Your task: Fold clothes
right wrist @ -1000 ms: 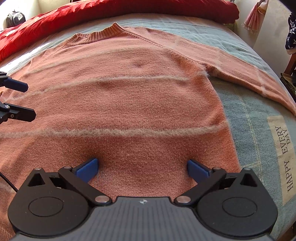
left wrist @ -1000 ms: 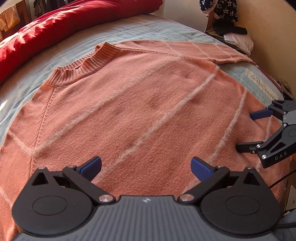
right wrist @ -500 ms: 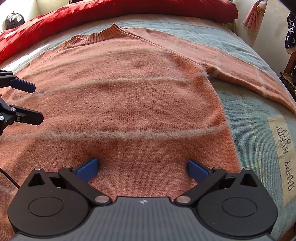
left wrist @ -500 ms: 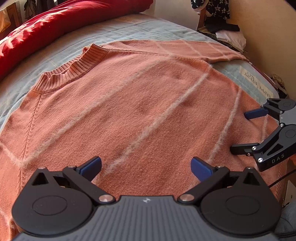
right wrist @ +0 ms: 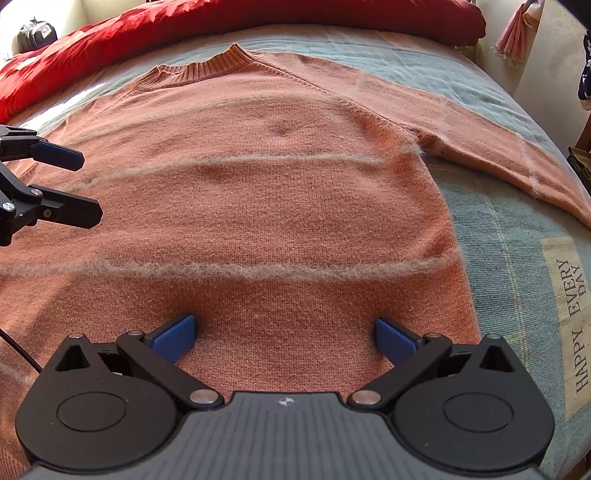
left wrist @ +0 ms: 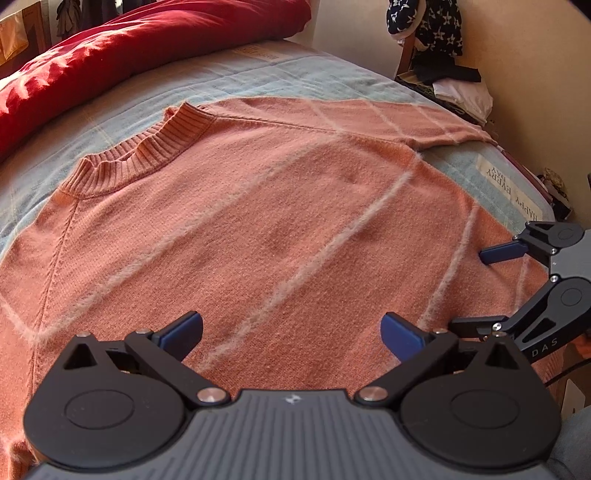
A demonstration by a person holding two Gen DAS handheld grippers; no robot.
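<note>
Item one, my left tongs (left wrist: 291, 334): released, blue pads spread wide, nothing between them, poised above the lower body of the sweater (left wrist: 258, 229); whether the pads touch the knit I cannot tell. Item two, my right tongs (right wrist: 284, 334): likewise released and empty, blue pads wide apart over the sweater's lower right portion, near its side edge. Each pair shows in the other's camera, at the frame edge, jaws parted, over the knit. Item three, the sweater: salmon-pink knit with thin pale fuzzy stripes, lying flat and unfolded on the bed, ribbed collar (left wrist: 147, 147) pointing away from me toward the head of the bed, right sleeve (right wrist: 498, 147) stretched out sideways across the cover. Item four, bed cover (right wrist: 517, 240): pale blue-green check, carrying a cream label (right wrist: 569, 325) printed HAPPY EVERY DAY just beside the sweater's right edge. Item five, red duvet (left wrist: 129, 48): bunched along the far side of the bed, beyond the collar, apart from the sweater. Item six, dark star-print garment (left wrist: 428, 26): hanging by the wall past the bed's far corner, above a small heap of dark and white clothes (left wrist: 454, 88).
</note>
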